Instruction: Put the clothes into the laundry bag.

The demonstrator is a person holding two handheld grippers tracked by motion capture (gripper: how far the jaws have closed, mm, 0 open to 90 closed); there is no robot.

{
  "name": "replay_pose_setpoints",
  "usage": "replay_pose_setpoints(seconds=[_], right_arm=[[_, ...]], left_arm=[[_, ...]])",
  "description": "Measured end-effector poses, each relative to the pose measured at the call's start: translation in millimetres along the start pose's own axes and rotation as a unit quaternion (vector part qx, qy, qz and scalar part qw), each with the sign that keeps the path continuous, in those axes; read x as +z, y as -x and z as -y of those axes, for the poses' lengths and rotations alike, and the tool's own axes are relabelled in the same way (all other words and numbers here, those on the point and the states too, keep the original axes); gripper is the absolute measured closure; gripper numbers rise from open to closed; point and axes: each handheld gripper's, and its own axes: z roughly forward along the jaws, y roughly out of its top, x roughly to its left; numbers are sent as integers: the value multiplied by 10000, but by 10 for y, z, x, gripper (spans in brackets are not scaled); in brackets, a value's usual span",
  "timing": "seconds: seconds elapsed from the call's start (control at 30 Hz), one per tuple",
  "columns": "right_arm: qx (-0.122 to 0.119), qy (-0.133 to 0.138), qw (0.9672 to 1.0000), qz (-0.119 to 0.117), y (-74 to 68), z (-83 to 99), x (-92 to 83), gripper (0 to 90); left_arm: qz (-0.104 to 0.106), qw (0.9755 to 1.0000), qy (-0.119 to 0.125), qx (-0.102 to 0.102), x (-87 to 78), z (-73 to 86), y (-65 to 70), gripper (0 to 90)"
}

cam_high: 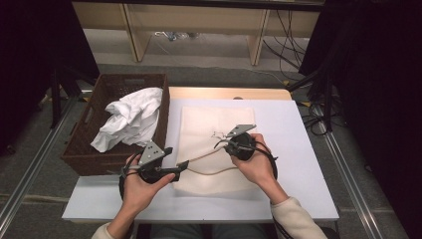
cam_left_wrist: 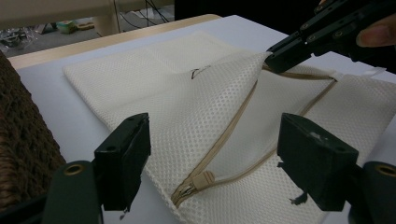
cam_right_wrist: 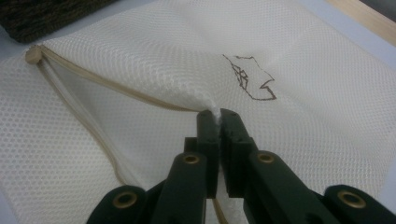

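Lying flat on the white table (cam_high: 298,149), just beside a brown wicker basket (cam_high: 89,149) holding crumpled white cloth (cam_high: 130,122), a cream mesh laundry bag (cam_high: 209,124) with a beige zipper (cam_left_wrist: 233,135) is gaping open along its unzipped edge. The right hand-held gripper (cam_right_wrist: 215,116) is pinching the upper mesh layer at the zipper's edge and lifting it into a peak. The left hand-held gripper (cam_left_wrist: 215,154) is hovering released, its jaws spread either side of the tan zipper pull (cam_left_wrist: 201,178) at the bag's corner. A small dark squiggle (cam_right_wrist: 250,77) is marking the mesh.
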Motion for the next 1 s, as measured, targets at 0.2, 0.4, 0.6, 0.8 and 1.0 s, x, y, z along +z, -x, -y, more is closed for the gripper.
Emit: replay_pose_setpoints(seconds=[0.2, 0.4, 0.6, 0.8, 1.0], right_arm=[[-17, 152, 9999, 79, 9, -20, -27, 887], [-62, 363, 9993, 114, 15, -48, -68, 889], [24, 522, 9985, 132, 22, -75, -112, 888], [144, 638, 9978, 145, 25, -109, -141, 888], [28, 789, 9968, 147, 40, -137, -154, 888]], left_arm=[[-223, 9995, 57, 211, -5, -18, 21, 134], [-347, 9989, 178, 245, -38, -40, 3, 109], [-368, 9987, 256, 243, -62, -58, -7, 112], [-437, 9983, 276, 278, -78, -76, -12, 105], [-568, 9973, 319, 329, -99, -99, -24, 65]])
